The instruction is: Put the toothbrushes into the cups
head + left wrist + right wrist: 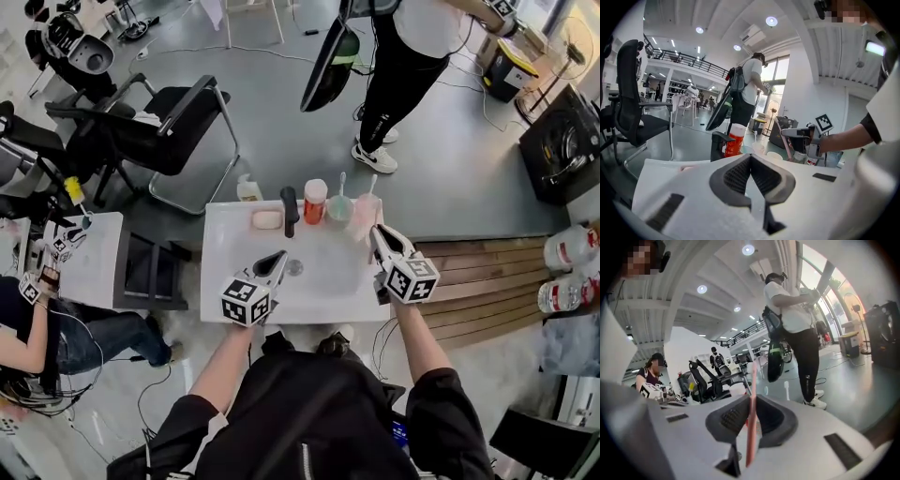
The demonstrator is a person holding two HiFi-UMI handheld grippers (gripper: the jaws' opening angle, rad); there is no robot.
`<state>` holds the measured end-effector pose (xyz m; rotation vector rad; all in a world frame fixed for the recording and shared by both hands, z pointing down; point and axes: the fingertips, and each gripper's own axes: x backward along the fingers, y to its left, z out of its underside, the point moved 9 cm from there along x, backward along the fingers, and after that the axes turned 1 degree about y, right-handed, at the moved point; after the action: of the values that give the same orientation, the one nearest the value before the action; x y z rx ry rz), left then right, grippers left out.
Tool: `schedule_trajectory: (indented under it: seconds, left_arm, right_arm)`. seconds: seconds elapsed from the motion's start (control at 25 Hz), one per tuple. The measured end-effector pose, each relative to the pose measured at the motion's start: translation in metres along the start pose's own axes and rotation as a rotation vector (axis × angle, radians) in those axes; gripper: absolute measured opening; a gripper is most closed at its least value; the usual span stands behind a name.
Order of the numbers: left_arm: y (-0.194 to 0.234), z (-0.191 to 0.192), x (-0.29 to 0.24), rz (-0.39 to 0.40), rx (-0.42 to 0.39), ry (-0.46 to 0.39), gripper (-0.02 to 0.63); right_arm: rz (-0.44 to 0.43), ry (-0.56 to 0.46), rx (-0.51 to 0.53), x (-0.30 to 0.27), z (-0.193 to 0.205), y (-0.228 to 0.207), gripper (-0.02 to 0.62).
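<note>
Looks about halfway to me: a white toothbrush [342, 180] already stands in one cup [338, 210]. The right gripper [750, 404] is clamped on the pink toothbrush [752, 380] right by the second cup [364, 216], not dropped in yet. The left gripper [750, 161] is closed up, nothing in it.

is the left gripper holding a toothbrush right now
No, the left gripper has its fingers shut together with nothing between them.
</note>
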<state>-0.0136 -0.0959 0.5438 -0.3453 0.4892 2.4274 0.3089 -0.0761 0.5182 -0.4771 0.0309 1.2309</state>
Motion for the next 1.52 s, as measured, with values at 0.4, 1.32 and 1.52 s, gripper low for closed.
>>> schedule_trajectory:
  seconds: [0.4, 1.32, 1.52]
  left_arm:
    - [-0.001, 0.005, 0.018, -0.076, -0.001, 0.013, 0.000]
    - [-0.002, 0.022, 0.011, -0.069, 0.015, 0.057, 0.000]
    - [0.002, 0.019, 0.013, -0.065, 0.016, 0.051, 0.000]
  right_arm:
    - [0.101, -0.078, -0.003, -0.022, -0.011, -0.065, 0.051]
    - [0.168, 0.221, 0.126, -0.016, 0.080, -0.067, 0.046]
    - [0.184, 0.253, 0.099, -0.020, 0.079, -0.066, 0.063]
